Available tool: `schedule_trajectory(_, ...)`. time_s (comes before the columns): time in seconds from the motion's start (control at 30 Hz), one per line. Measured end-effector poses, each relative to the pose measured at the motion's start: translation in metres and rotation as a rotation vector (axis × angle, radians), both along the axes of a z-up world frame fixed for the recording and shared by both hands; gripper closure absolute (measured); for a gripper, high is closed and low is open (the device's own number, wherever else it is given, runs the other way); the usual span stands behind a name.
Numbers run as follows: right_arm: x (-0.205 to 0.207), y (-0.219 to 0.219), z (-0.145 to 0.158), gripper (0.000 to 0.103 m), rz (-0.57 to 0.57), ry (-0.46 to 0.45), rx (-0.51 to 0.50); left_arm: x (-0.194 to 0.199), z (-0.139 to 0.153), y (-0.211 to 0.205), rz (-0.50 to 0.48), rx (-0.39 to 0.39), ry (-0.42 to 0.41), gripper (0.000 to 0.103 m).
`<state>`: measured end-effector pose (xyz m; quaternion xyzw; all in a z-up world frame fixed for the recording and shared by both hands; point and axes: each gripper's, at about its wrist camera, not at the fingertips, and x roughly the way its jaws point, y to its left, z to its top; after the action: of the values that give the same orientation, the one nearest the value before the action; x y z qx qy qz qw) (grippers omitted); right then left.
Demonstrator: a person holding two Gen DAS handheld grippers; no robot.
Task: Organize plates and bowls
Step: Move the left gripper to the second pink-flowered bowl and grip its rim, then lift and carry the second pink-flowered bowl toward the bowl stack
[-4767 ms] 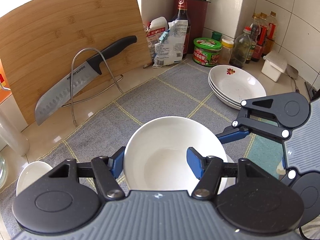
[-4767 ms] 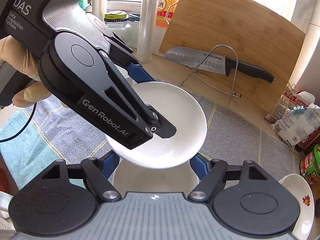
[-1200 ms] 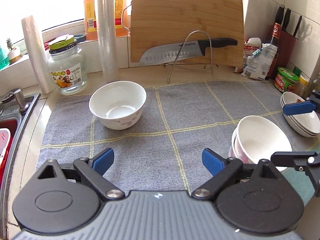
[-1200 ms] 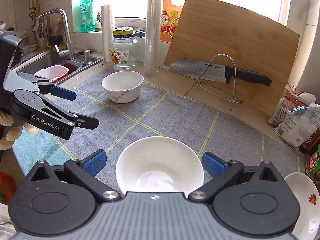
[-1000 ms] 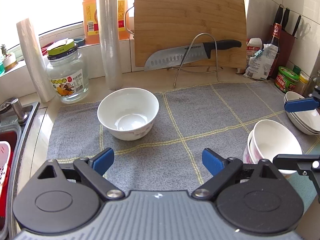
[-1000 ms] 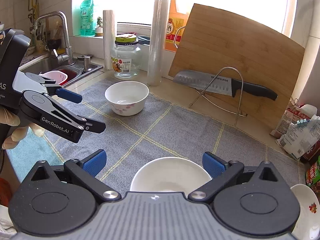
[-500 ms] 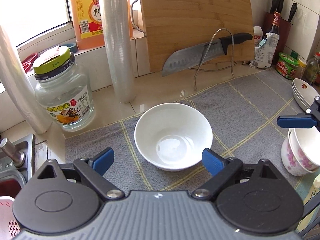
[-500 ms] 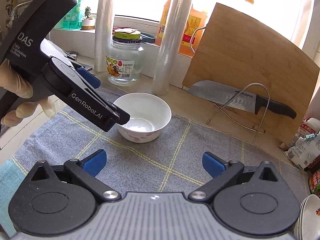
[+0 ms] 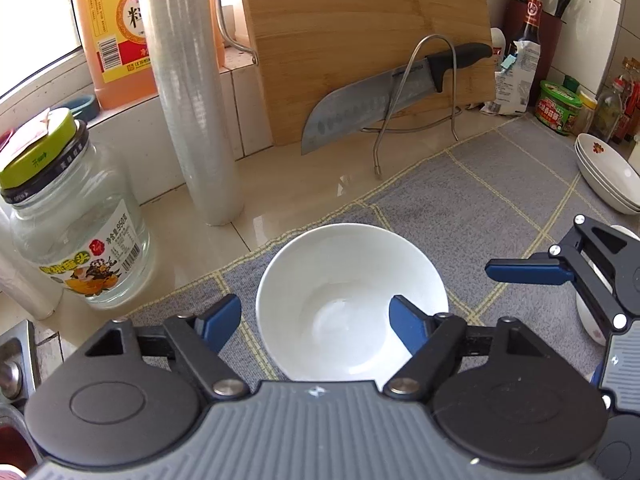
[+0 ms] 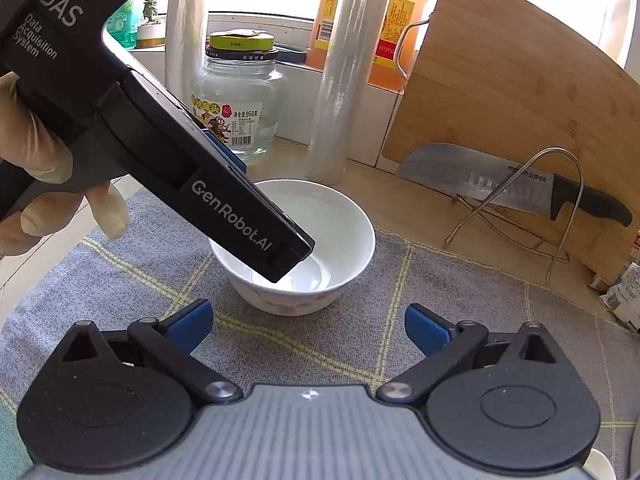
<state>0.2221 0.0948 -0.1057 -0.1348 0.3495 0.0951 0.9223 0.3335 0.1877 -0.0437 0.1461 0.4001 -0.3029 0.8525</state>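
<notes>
A white bowl (image 9: 352, 300) with a pink flower print stands on the grey checked mat (image 9: 460, 208). My left gripper (image 9: 316, 320) is open and straddles the bowl's left rim: one blue fingertip (image 9: 222, 318) is outside, the other (image 9: 404, 322) is inside. The bowl also shows in the right wrist view (image 10: 332, 240), with the left gripper's finger dipping into it. My right gripper (image 10: 308, 326) is open and empty, just in front of the bowl. Stacked white plates (image 9: 608, 174) and stacked bowls (image 9: 588, 320) sit at the right.
A glass jar (image 9: 76, 224), a roll of cling film (image 9: 192, 92) and an orange oil jug (image 9: 116, 32) stand behind the bowl. A cutting board (image 9: 360, 40) and a knife (image 9: 392, 88) on a wire rack lean at the back. Sauce bottles crowd the far right.
My left gripper has moved forward and down onto the bowl, so its fingers now straddle the rim. My right gripper has come closer to the bowl.
</notes>
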Motion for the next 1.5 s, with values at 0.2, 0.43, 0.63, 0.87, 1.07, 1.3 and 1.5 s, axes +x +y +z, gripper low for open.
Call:
schedule_trajectory(0.2, 0.016, 0.003, -0.007, 0.000, 0.019, 0.010, 0.017, 0.014, -0.007, -0.001, -0.023, -0.002, 0.028, 0.035)
schedule_trajectory(0.43, 0.024, 0.005, -0.012, 0.004, 0.028, 0.012, 0.015, 0.022, -0.011, -0.005, -0.045, -0.006, 0.043, 0.043)
schedule_trajectory(0.63, 0.024, 0.006, -0.011, 0.012, 0.042, 0.002, 0.014, 0.024, -0.013, -0.007, -0.059, -0.011, 0.050, 0.043)
schedule_trajectory(0.87, 0.022, 0.009, -0.010, 0.018, 0.062, -0.003, 0.006, 0.026, -0.013, -0.007, -0.058, -0.011, 0.053, 0.047)
schedule_trajectory(1.07, 0.022, 0.009, -0.009, 0.018, 0.066, 0.001, 0.005, 0.026, -0.013, -0.008, -0.066, -0.003, 0.055, 0.047)
schedule_trajectory(1.3, 0.017, 0.010, -0.004, 0.018, 0.077, 0.015, 0.005, 0.018, -0.009, -0.009, -0.073, 0.008, 0.064, 0.047)
schedule_trajectory(1.5, 0.005, 0.005, 0.007, 0.018, 0.093, 0.030, 0.016, 0.005, 0.001, -0.011, -0.075, 0.012, 0.072, 0.047)
